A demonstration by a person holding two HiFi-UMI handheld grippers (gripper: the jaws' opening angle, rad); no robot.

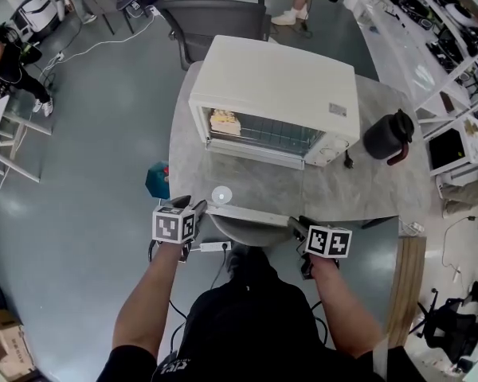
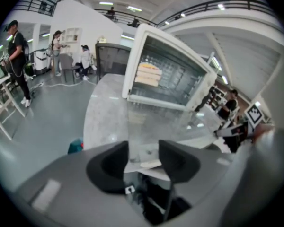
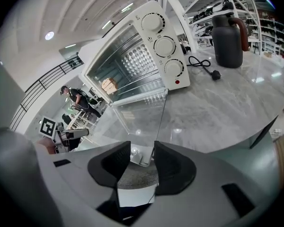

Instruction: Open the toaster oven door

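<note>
Marble table (image 1: pixel 366 189): white toaster oven (image 1: pixel 279 82), glass door (image 1: pixel 251 191) open, flat.

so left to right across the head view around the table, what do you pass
teal box → toaster oven → black jug

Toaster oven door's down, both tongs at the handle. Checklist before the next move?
1. Door lying open, about level: ok.
2. Left tongs closed on one end of the door handle: ok.
3. Right tongs closed on its other end: ok.
4. Bread inside oven, clear of door: ok.
5. Black jug beside oven, clear of door: ok.
6. Oven cool: cannot tell.
</note>
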